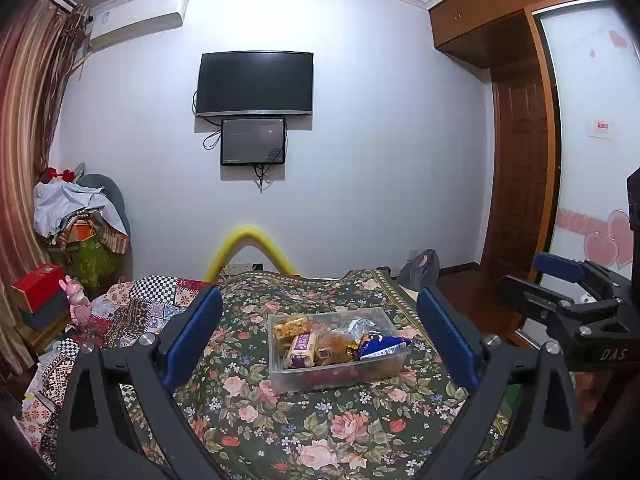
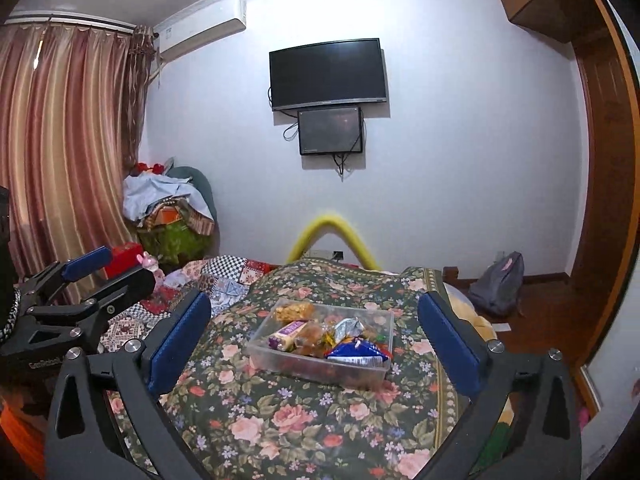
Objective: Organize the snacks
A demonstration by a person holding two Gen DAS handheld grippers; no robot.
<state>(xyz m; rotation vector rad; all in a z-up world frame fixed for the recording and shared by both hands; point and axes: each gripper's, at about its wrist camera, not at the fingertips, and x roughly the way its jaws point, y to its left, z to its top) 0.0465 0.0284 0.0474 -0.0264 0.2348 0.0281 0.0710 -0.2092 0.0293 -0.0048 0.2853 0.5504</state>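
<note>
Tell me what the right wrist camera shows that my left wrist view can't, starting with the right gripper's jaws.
Observer: The right gripper is open wide, with nothing between its blue pads.
Operator: Report where it is aimed.
Observer: The clear snack bin lies ahead, framed between its fingers, on the floral bedspread.
Operator: Check the floor to the right of the bed.
Observer: A grey backpack rests on the floor there, near the wall.
</note>
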